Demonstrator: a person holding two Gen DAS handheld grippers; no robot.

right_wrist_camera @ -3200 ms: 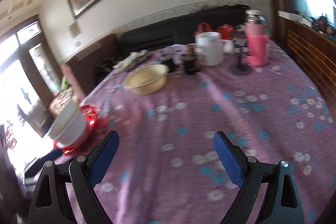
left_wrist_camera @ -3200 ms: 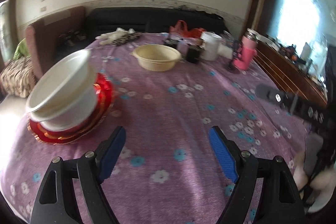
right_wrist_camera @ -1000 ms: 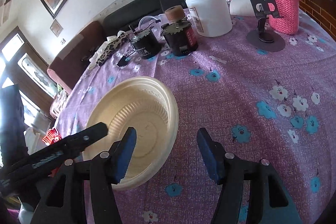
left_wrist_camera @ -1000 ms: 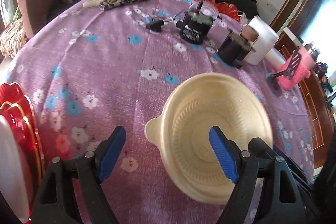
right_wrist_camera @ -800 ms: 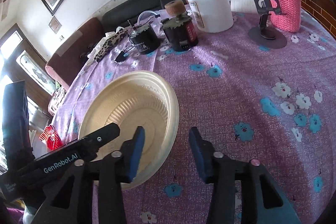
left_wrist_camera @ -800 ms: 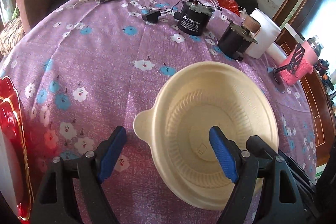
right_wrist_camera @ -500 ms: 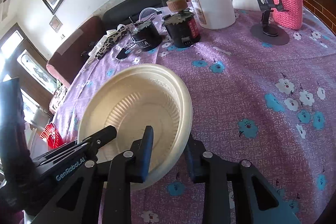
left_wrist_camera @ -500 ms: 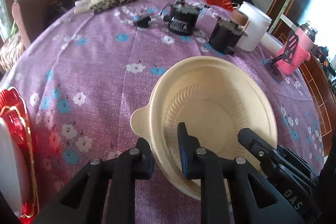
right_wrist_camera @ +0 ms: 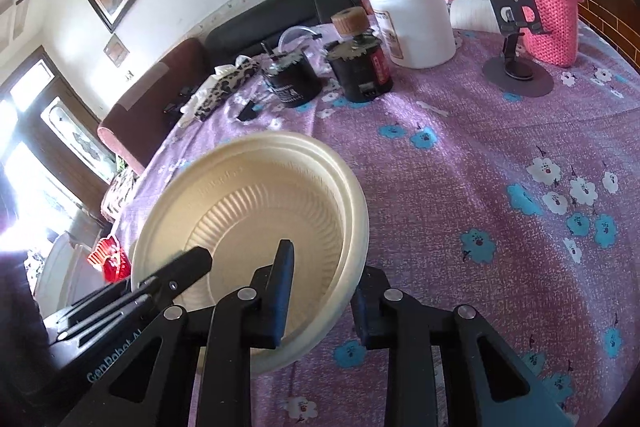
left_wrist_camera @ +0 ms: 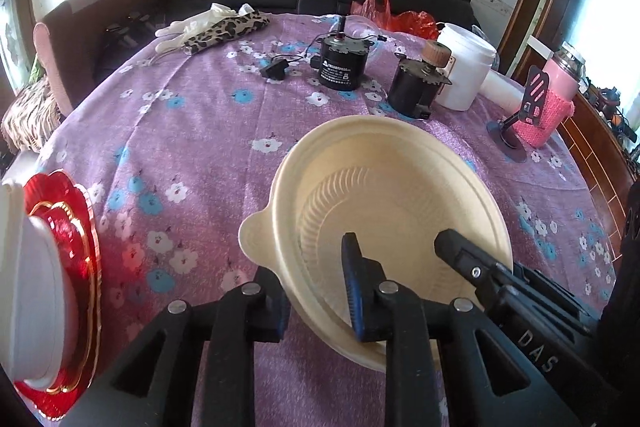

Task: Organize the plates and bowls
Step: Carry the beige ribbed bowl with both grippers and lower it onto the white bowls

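A cream plastic bowl (left_wrist_camera: pixel 392 195) with a small tab handle sits over the purple flowered tablecloth (left_wrist_camera: pixel 192 131). My left gripper (left_wrist_camera: pixel 310 259) clamps the bowl's near left rim, one finger outside and one inside. Its jaws are opening slightly, with the rim still between the pads. My right gripper (right_wrist_camera: pixel 324 263) is shut on the bowl's (right_wrist_camera: pixel 256 211) near right rim in the same way. Each wrist view shows the other gripper's finger reaching into the bowl. A stack of red plates (left_wrist_camera: pixel 76 227) with a white bowl (left_wrist_camera: pixel 28 299) on it stands at the table's left edge.
Two black motors (left_wrist_camera: pixel 340 67) (left_wrist_camera: pixel 416 87), a white tub (left_wrist_camera: pixel 464 67), a phone stand (left_wrist_camera: pixel 516 123) and a pink covered bottle (left_wrist_camera: pixel 560 95) stand beyond the bowl. A leopard cloth (left_wrist_camera: pixel 224 31) and gloves lie at the far left. A dark sofa runs behind the table.
Both grippers went from wide open around the cream bowl's rim to closed on it. The left wrist view has pulled back a little with the bowl.
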